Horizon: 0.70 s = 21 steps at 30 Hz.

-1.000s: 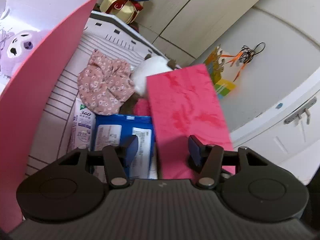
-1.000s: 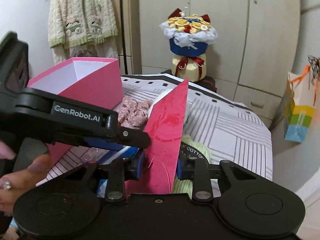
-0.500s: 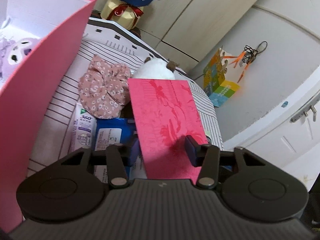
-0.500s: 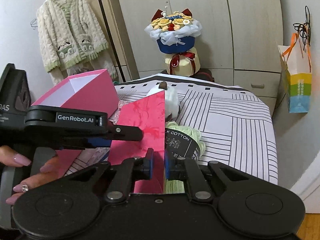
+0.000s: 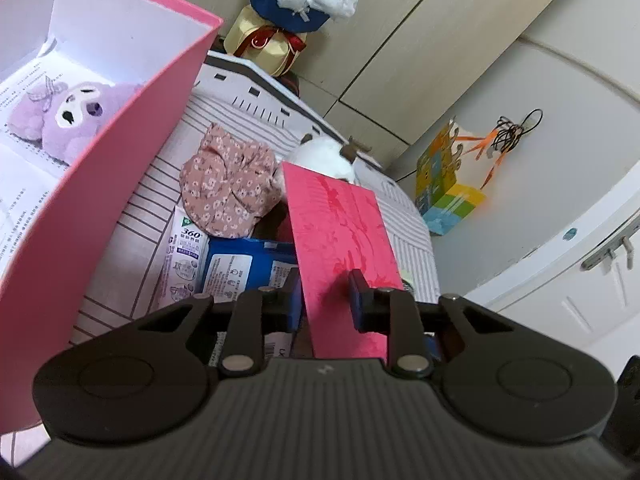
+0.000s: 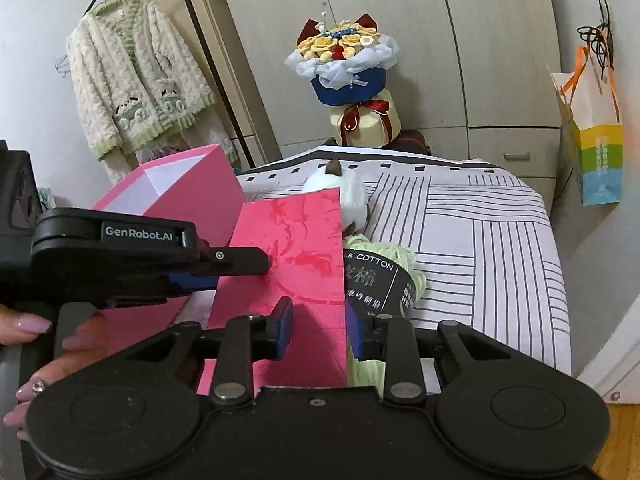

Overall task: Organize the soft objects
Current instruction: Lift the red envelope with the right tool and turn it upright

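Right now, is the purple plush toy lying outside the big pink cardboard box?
No, the purple plush toy lies inside the big pink cardboard box, on printed paper at its bottom, as the left wrist view shows.

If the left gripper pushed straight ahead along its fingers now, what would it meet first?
Beyond the red card between the left gripper's fingers, probably the white plush at the card's far edge, though depth is hard to judge.

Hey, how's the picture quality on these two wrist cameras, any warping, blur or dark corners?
Left wrist view: strong fisheye bending of the wardrobe doors, sharp throughout, soft daylight, a shadow of the gripper pad on the red card. Right wrist view: curved wardrobe edges, black vignette in the corners, sharp, even light, gripper shadow on the red card.
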{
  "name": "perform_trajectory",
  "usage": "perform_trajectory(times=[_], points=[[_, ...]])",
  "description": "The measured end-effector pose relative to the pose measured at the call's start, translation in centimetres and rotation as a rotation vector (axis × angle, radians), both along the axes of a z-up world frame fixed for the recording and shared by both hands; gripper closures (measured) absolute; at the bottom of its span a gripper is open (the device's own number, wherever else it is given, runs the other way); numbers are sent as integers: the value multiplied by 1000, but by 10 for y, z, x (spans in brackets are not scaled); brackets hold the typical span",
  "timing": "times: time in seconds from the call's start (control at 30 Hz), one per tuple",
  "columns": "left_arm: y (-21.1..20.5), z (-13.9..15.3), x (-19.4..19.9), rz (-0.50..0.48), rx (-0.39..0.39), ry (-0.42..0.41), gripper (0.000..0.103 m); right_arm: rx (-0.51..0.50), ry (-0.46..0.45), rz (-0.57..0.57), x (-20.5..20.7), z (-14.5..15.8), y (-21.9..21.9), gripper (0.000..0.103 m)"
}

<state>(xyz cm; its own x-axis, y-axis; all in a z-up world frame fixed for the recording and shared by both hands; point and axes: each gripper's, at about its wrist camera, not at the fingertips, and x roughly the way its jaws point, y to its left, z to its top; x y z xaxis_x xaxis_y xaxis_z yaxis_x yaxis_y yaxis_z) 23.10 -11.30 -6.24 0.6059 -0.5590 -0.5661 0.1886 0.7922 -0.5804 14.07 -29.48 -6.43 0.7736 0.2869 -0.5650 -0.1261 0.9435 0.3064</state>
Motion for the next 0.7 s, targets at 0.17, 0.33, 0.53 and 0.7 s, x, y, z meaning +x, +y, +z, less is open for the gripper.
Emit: perform_trajectory(times=[0.17,0.33,0.53,0.7], points=[[10,11,-9,-8,-38,14,82,83,10,-21,-9,9,-5,69],[20,24,-20,-34,-66,36,82,89,18,-14,-23,23,2,69],[37,38,-39,-76,-120,43,82,88,35,25,-34,38,17,69],[59,47,-55,-46,-142,8,83,103,20,59,-35,46,32,69]])
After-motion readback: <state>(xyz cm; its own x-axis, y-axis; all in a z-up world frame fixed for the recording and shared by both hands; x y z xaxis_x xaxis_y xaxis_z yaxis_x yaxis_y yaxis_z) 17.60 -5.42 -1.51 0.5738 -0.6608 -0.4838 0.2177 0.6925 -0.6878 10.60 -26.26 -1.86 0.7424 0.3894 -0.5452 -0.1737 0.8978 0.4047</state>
